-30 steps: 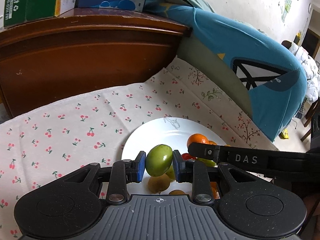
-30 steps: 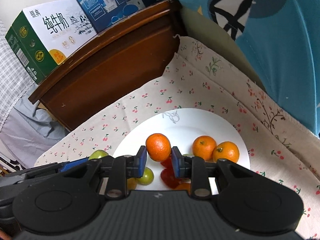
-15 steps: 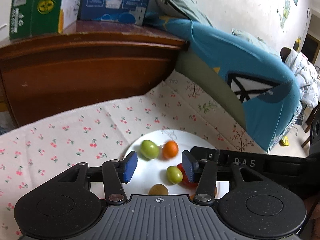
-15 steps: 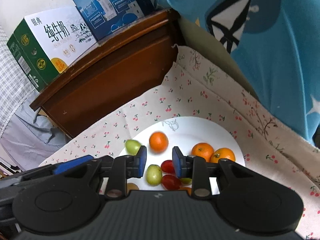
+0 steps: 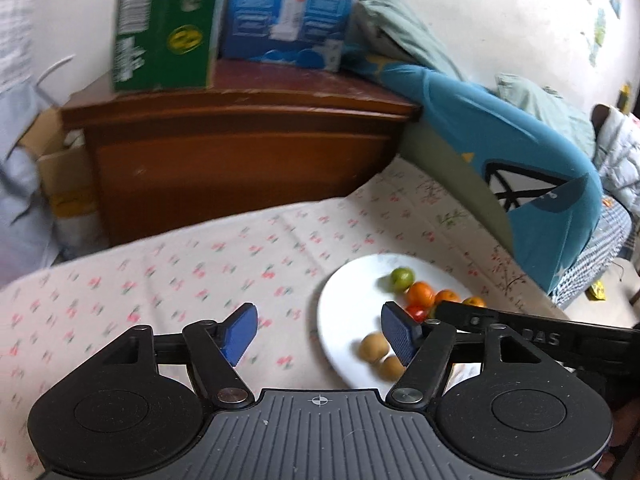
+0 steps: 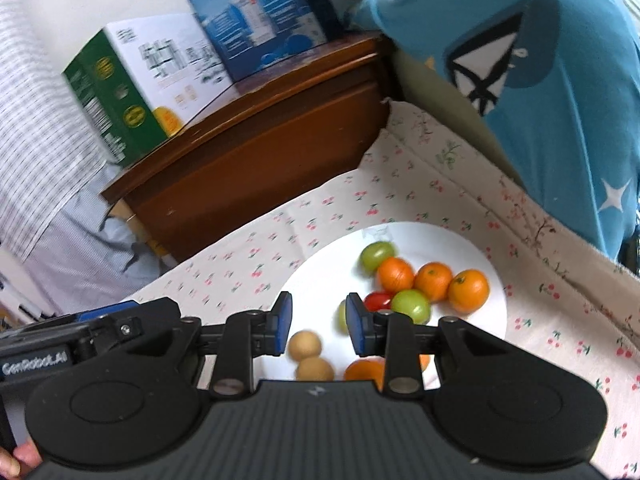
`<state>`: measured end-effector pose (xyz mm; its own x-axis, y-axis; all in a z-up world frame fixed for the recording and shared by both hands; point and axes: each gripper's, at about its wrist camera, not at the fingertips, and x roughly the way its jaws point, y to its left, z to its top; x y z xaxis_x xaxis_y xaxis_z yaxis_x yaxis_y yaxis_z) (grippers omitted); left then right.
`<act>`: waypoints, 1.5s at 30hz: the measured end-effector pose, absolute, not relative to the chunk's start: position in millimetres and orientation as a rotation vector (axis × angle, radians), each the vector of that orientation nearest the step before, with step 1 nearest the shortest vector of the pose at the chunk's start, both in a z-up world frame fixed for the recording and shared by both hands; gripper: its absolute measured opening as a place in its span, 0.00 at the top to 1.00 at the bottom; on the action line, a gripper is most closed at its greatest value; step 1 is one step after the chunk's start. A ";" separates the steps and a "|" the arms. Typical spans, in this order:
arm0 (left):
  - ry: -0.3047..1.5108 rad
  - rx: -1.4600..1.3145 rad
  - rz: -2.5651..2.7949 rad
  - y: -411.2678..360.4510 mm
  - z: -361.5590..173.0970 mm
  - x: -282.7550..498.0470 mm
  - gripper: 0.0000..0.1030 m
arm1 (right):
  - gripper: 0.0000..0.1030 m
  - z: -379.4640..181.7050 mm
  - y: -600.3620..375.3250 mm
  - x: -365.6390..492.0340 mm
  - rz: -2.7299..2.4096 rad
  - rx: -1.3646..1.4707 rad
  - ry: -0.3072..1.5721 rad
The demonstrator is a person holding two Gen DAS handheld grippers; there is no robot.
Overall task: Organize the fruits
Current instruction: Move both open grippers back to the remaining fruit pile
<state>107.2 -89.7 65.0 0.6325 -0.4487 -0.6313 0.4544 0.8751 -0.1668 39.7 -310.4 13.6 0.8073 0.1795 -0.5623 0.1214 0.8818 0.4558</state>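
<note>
Both tongs are being held apart and empty: the left gripper [image 5: 320, 334] over the plate's [image 5: 340, 344] left edge, the right gripper [image 6: 319, 324] above its near part. Green fruits [image 6: 376, 255], oranges [image 6: 434, 281] and tan fruits [image 6: 305, 345] are being carried on the plate.

A green carton [image 6: 116, 100] and blue carton [image 6: 256, 12] sit on a wooden cabinet [image 6: 256, 148].

A white plate [image 6: 476, 248] carries orange tangerines [image 6: 434, 281], green fruits [image 6: 412, 306], a red tomato [image 6: 378, 300] and tan-brown fruits [image 6: 305, 345]. It lies on a cream cloth [image 6: 400, 184] printed with small red cherries. Both black grippers have blue pads [image 5: 240, 330].
</note>
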 end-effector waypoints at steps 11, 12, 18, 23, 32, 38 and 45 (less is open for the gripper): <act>0.756 -0.059 -0.372 -37.7 63.1 88.4 0.32 | 0.70 6.7 -265.3 8.1 0.147 0.446 0.674; 0.763 -0.068 -0.366 -34.4 61.9 87.1 0.32 | 0.70 5.0 -260.5 6.0 0.157 0.442 0.679; 0.788 -0.056 -0.313 -22.0 53.6 81.1 0.32 | 0.70 -8.5 -229.7 -2.3 0.234 0.400 0.721; 0.818 -0.046 -0.295 -14.0 44.3 80.0 0.32 | 0.70 -17.7 -204.9 -2.3 0.310 0.342 0.743; 0.873 -0.021 -0.249 -2.2 25.8 83.5 0.32 | 0.70 -30.3 -181.8 12.4 0.359 0.275 0.756; 0.894 -0.019 -0.242 2.6 19.8 83.6 0.33 | 0.70 -37.9 -173.9 22.1 0.351 0.246 0.760; 0.903 -0.009 -0.257 0.0 15.6 84.4 0.33 | 0.74 -45.9 -165.9 28.3 0.346 0.212 0.770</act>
